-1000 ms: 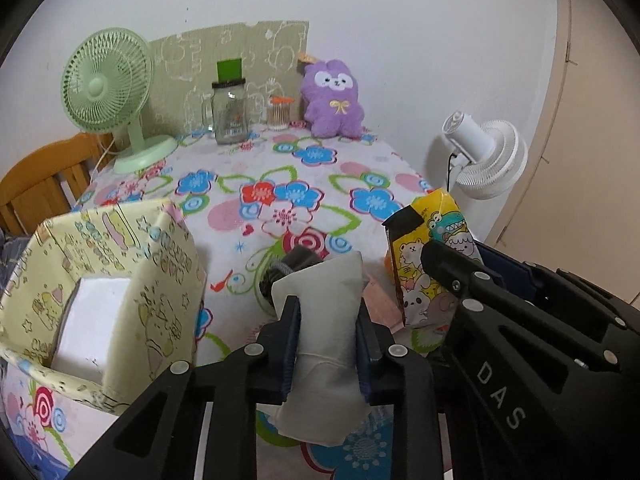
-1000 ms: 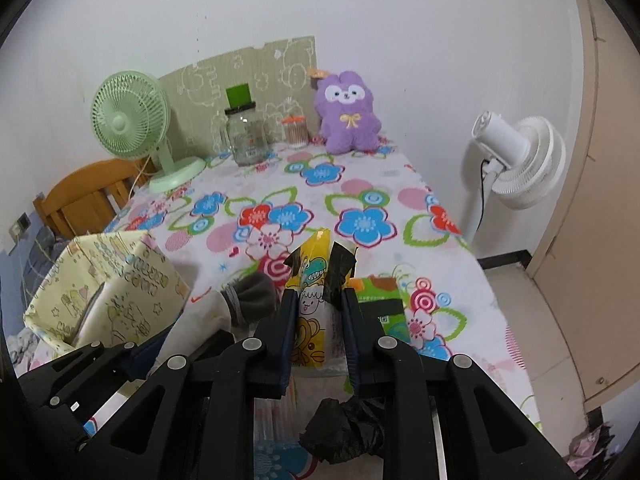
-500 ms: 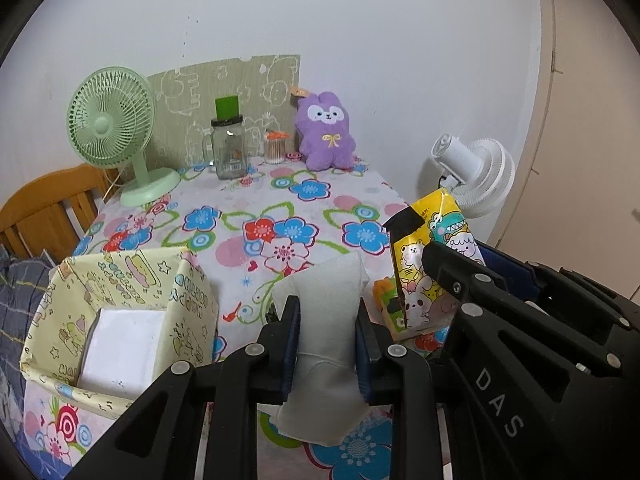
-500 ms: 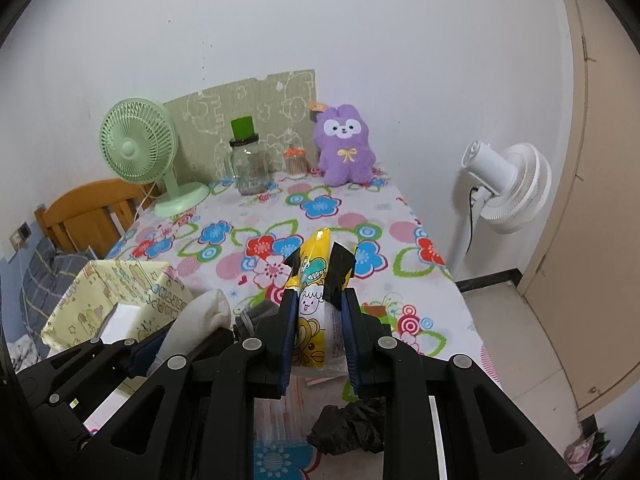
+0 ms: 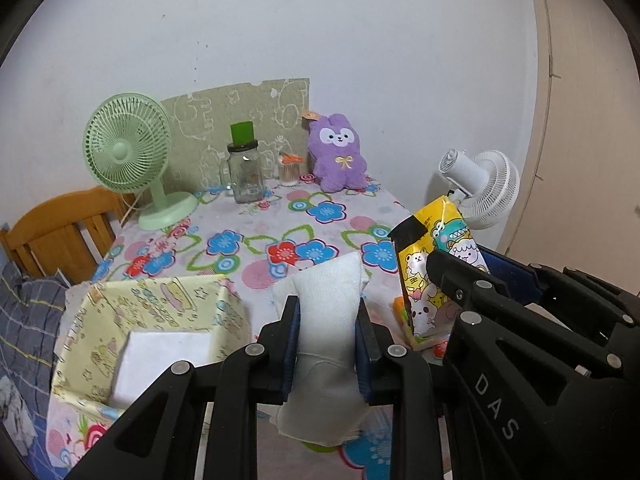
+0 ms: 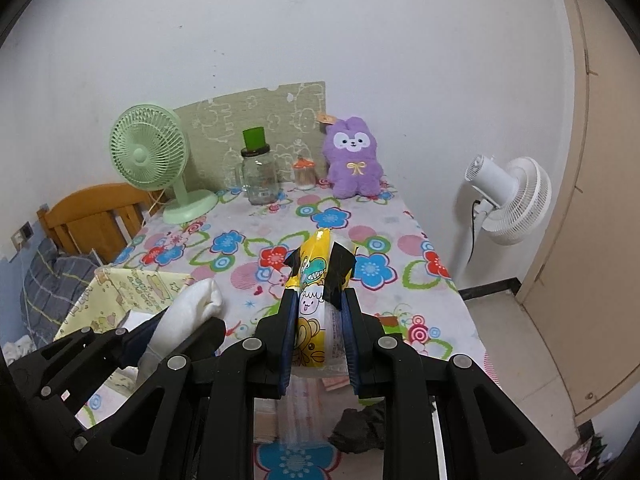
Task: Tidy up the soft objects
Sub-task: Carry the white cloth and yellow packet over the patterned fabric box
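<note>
Left gripper (image 5: 326, 334): clamped on a white sock (image 5: 326, 320), held upright between the pads, now higher above the table (image 5: 280, 216) than a second ago; the dark sock end seen earlier behind it is gone from view. Yellow box (image 5: 160, 308): below and left of this gripper, further beneath than before. Right gripper (image 6: 318, 332): clenched on a yellow packet (image 6: 314, 300), likewise lifted. Black cloth (image 6: 360, 424): low, just right of its fingers.
</note>
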